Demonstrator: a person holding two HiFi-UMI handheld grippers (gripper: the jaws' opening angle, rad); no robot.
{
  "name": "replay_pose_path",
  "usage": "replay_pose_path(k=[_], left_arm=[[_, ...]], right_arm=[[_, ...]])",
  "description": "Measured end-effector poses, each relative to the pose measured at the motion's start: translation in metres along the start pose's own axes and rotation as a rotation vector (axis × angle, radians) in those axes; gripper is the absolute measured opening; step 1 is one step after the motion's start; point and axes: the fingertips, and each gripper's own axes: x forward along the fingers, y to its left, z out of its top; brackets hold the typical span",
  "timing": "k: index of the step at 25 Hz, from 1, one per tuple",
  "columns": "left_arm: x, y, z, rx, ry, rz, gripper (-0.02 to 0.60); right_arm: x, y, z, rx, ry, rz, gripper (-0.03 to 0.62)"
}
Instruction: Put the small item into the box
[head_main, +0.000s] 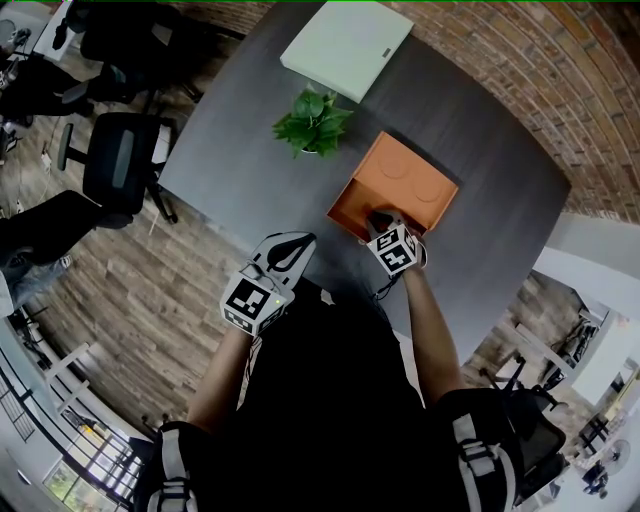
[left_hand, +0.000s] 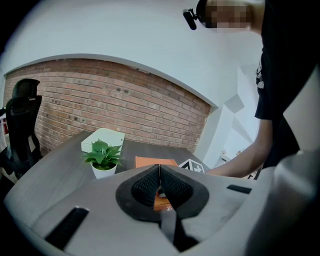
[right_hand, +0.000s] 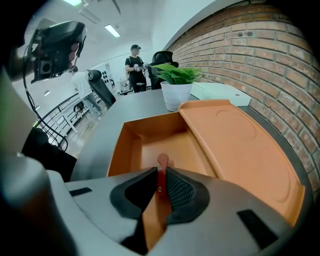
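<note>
The small item (right_hand: 162, 162), a thin reddish-orange piece, is pinched between the fingers of my right gripper (right_hand: 160, 179). They are drawn in narrow on it, and its tip pokes out ahead of them. It hangs over the open compartment of the orange box (right_hand: 116, 150), just inside the near wall and, as far as I can judge, clear of the box floor. The lid (right_hand: 235, 145) lies folded back flat to the right.

I take the step in hand to be the placing itself: the carry looks done, the release is not. The next move calls for a short dip toward the box floor. Then I ease the fingers apart, so the piece drops inside and neither bounces off the wall nor sticks to a pad.

My left gripper (left_hand: 159, 174) has its fingers pressed together with nothing between them. It hangs back close to my body, well apart from the box.

The head view gives me the layout. The right gripper (head_main: 380, 219) is at the near edge of the box (head_main: 347, 212), and the left gripper (head_main: 288, 250) is by the front edge of the dark worktop (head_main: 230, 150). A potted plant (head_main: 313, 120) and a white case (head_main: 347, 45) stand beyond. That view hides the item, though; only the right gripper view shows it and the grip. The left gripper view adds a low side look at the box, but its inside is out of sight there.
</note>
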Motion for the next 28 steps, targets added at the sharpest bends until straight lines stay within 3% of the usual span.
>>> replay_pose_path(k=[15,28], left_arm=[[0.003,0.003,-0.006,-0.009,0.002,-0.017,0.023],[0.007,0.004,-0.004,-0.002,0.002,-0.037,0.023]], right_arm=[[0.011,0.003,-0.002,-0.031,0.039,0.0,0.066],[0.014,0.001,-0.003,0.007,0.053,0.001,0.067]])
